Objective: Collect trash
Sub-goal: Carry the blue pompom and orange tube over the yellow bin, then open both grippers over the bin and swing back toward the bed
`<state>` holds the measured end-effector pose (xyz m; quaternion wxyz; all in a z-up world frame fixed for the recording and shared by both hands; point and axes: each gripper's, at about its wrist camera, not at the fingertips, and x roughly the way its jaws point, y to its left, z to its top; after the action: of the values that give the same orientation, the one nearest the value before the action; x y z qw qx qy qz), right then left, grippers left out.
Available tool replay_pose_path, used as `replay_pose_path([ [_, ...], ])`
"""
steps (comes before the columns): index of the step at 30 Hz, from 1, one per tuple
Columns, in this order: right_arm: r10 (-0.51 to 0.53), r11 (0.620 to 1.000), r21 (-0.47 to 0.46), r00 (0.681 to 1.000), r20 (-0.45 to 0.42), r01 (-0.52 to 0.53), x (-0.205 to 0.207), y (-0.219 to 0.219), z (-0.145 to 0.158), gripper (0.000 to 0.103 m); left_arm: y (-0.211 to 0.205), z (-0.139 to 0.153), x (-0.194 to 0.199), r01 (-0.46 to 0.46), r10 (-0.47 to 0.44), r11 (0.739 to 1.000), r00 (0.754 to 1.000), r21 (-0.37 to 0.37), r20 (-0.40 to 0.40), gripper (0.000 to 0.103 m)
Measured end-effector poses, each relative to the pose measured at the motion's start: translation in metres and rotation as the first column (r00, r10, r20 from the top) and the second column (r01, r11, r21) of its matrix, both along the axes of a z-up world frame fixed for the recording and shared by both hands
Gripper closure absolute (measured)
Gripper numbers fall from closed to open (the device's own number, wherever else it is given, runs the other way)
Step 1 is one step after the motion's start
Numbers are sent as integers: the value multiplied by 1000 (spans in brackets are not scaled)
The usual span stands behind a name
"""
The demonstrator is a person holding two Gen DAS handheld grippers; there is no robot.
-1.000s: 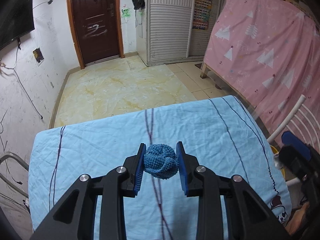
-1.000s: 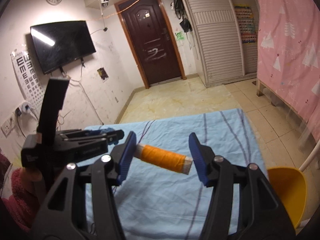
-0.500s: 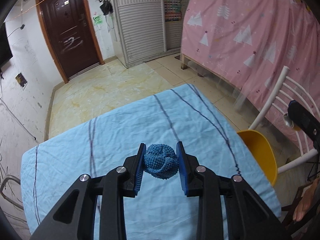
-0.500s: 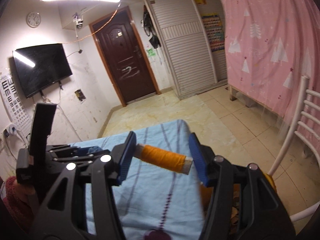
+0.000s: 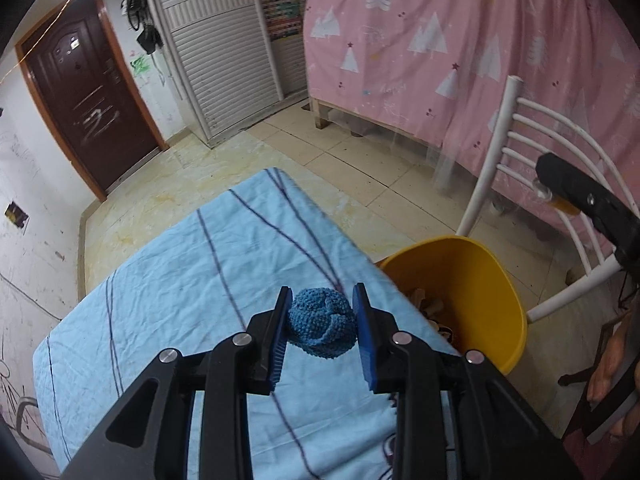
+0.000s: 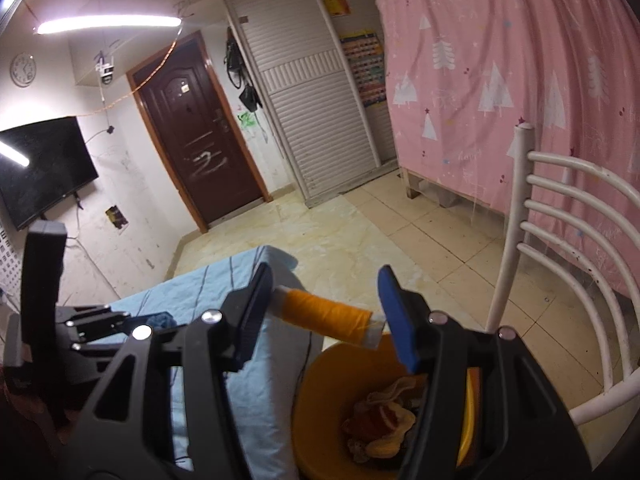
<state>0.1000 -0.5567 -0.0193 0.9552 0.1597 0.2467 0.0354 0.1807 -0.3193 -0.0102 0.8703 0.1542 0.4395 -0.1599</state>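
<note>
- We see the surface (image 5: 192,280) draped in a light blue cloth with dark stripes, filling the lower left of the left wrist view.
- Just beside its right edge stands a yellow bin (image 5: 480,280) on the floor, with crumpled scraps (image 6: 380,420) lying inside; a white chair (image 6: 560,240) stands right behind it.
- Our left gripper (image 5: 320,320) is clenched on a blue knitted ball (image 5: 322,322), held above the surface near the edge next to the bin.
- Our right gripper (image 6: 326,312) grasps an orange thread spool (image 6: 326,316) end to end between its blue pads, tilted down to the right, its lower end above the bin's rim.
</note>
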Motion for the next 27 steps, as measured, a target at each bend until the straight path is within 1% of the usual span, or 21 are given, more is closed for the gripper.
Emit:
replay_pose_path([
  [5,-24,999,25,1000,3,24,-3,-22,-4,50,-26,-6,-3,37,-37,999,999,24,-11,81],
  [9,-15,999,43,1000,-13,16,-2,-28,-8,49,-44,-10,-7,65,-64,997,998,37,-19,81],
  [10,-12,999,48,1000,-17,13,-2,-29,-10,41,-48,-11,-8,72,-71,997,997,39,-21,81],
  [12,-19,998,56,1000,-16,20,-2,-33,-11,30,-54,-14,-10,85,-84,996,996,38,-27,81],
  [16,-41,995,91,999,3,41,-7,-43,-10,30,-67,-16,-12,125,-124,992,991,1,-53,81],
  [19,-68,990,123,998,16,65,-12,-55,-8,30,-72,-15,-14,188,-194,979,979,-82,-70,81],
  [20,-76,988,133,997,19,73,-15,-58,-8,30,-72,-15,-17,204,-210,974,975,-96,-68,81],
  [23,-90,985,148,996,20,86,-17,-65,-8,30,-77,-14,-23,251,-262,957,962,-144,-70,75],
  [25,-90,984,154,996,18,86,-17,-65,-9,30,-80,-14,-26,261,-273,954,960,-148,-66,55],
  [27,-85,985,154,996,17,81,-16,-64,-9,30,-83,-15,-28,260,-271,955,961,-141,-61,51],
])
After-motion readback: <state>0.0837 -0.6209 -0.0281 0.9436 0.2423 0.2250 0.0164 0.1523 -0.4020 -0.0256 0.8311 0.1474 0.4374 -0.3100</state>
